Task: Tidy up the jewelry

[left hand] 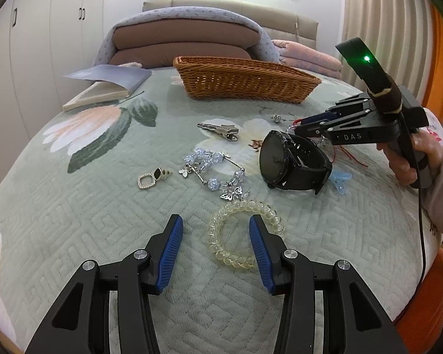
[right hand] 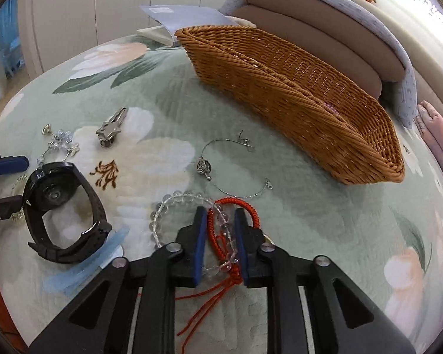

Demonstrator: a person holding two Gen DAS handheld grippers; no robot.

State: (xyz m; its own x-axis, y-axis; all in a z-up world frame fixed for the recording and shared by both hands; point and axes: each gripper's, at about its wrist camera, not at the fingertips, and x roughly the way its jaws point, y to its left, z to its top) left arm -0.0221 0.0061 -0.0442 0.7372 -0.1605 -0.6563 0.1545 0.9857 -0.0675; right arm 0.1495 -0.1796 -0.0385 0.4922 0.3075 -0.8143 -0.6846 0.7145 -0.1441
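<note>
Jewelry lies scattered on a quilted bed before a wicker basket (right hand: 295,94), probably its destination; the right gripper (right hand: 220,242), fingers narrowed, straddles a red cord bracelet (right hand: 245,206) and clear bead bracelet (right hand: 168,206), whether pinched is unclear; the left gripper (left hand: 215,236) hovers wide open, empty, over a coiled hair tie (left hand: 245,233) beside a black watch (left hand: 292,162); the basket's contents are mostly hidden.

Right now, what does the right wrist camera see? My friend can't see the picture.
The right claw is closing around a red cord bracelet and a clear bead bracelet on a green flowered bedspread. A black watch lies to the left, a thin silver necklace just ahead, and a wicker basket beyond.
</note>
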